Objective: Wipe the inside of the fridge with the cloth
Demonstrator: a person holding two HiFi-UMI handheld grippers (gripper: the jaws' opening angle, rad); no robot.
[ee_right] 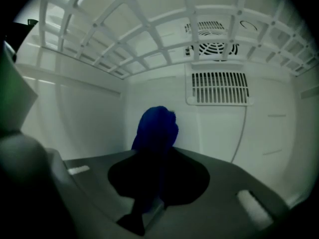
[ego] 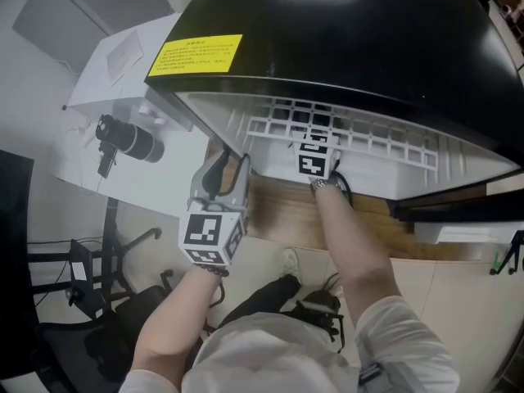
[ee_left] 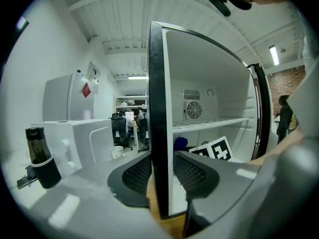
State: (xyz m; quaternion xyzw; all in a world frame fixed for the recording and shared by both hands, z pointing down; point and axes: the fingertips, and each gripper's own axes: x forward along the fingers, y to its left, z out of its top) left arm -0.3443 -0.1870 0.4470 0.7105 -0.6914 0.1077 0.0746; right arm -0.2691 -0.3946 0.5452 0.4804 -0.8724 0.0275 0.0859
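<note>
The right gripper (ee_right: 158,180) is clamped tight on the blue cloth (ee_right: 155,127), which bunches up just past its fingertips, close to the fridge's back wall (ee_right: 164,91). The left gripper (ee_left: 159,176) pinches the door (ee_left: 158,108) edge between its jaws. Best to press the cloth flat against the wall and sweep evenly while holding the door steady.

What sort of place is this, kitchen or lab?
Probably an office or lab workspace, not a home kitchen: black office chairs in the open room behind, a ceiling strip light, and a small black fridge with white interior.
</note>
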